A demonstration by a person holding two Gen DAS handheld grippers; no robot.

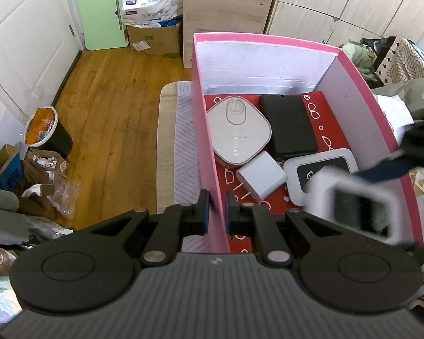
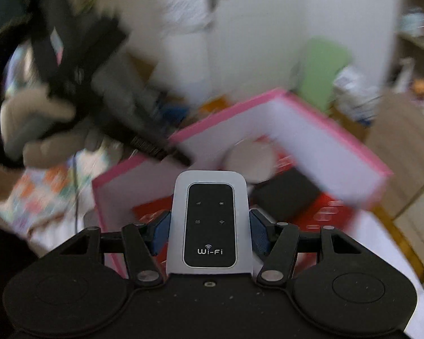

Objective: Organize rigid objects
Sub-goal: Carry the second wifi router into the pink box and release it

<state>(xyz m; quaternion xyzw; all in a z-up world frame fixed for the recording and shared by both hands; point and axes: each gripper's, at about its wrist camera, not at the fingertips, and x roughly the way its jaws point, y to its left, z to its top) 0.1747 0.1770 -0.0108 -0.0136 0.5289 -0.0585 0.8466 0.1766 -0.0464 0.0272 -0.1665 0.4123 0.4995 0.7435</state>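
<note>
A pink box (image 1: 268, 39) with white inner walls holds a grey rounded device (image 1: 237, 132), a black flat case (image 1: 289, 124), a white charger cube (image 1: 261, 178) and a white Wi-Fi unit (image 1: 325, 166). My left gripper (image 1: 217, 212) is shut on the box's left wall near its front corner. My right gripper (image 2: 210, 226) is shut on a second white Wi-Fi router (image 2: 210, 220), screen up, over the pink box (image 2: 311, 130). In the left wrist view that router (image 1: 356, 206) shows blurred above the box's right front. A gloved hand (image 2: 42, 130) holds the left gripper (image 2: 181, 158).
The box stands on a striped mat (image 1: 183, 141) on a light board. On the wooden floor to the left are a bin (image 1: 46, 132), scattered packaging and a cardboard box (image 1: 155, 39). A wooden cabinet (image 1: 226, 8) stands behind. Bedding (image 1: 410, 99) lies to the right.
</note>
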